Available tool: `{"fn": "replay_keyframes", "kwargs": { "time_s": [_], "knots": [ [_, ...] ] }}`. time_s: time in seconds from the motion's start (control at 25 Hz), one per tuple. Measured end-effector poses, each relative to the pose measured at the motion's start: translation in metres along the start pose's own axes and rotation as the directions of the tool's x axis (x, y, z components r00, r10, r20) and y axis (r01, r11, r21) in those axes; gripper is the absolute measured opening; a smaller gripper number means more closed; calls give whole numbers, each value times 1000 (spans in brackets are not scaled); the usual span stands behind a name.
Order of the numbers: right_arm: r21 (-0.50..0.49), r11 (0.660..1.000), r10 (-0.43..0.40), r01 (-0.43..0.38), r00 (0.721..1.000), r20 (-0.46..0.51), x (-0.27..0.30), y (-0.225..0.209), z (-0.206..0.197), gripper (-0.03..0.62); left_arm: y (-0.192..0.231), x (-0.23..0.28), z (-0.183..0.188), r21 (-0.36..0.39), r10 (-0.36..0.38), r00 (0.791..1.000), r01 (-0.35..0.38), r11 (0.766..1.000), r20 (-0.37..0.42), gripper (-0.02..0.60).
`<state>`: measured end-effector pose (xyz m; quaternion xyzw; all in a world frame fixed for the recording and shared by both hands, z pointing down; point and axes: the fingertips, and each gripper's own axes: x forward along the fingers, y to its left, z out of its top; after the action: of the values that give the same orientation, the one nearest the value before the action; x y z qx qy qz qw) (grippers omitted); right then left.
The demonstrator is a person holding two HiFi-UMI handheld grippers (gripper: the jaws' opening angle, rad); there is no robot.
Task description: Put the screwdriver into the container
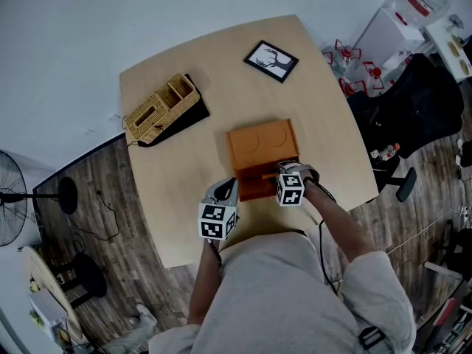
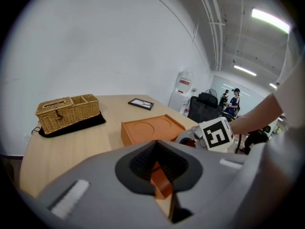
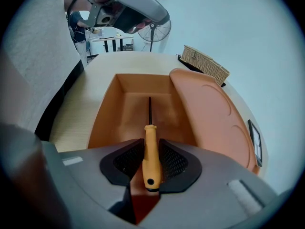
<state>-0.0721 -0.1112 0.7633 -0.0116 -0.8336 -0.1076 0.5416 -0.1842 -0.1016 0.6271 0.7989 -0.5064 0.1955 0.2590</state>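
An orange container [image 1: 254,187] lies open at the near middle of the table, its lid [image 1: 262,144] folded back flat beyond it. My right gripper [image 3: 151,160] is shut on the screwdriver [image 3: 150,147] by its yellow handle. The thin black shaft points forward over the container's empty inside [image 3: 125,113], beside the lid [image 3: 209,113]. My left gripper [image 2: 159,173] is shut on the container's orange wall [image 2: 162,184] at its left near corner. In the head view the left gripper [image 1: 230,187] and right gripper [image 1: 285,174] flank the open tray.
A wicker basket [image 1: 160,107] on a black mat stands at the table's far left. A framed picture [image 1: 271,60] lies at the far right. Beyond the table's right edge stands a black office chair [image 1: 420,109]; a fan [image 1: 11,198] stands on the floor at left.
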Motion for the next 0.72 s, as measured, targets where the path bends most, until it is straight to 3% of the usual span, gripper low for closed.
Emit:
{"fn": "replay_keyframes", "kwargs": {
  "time_s": [0.72],
  "knots": [
    [6, 1000, -30, 30, 1000, -1, -4, -5, -1, 101, -7, 0, 1, -1, -26, 1000, 26, 1000, 7, 55]
  ]
}}
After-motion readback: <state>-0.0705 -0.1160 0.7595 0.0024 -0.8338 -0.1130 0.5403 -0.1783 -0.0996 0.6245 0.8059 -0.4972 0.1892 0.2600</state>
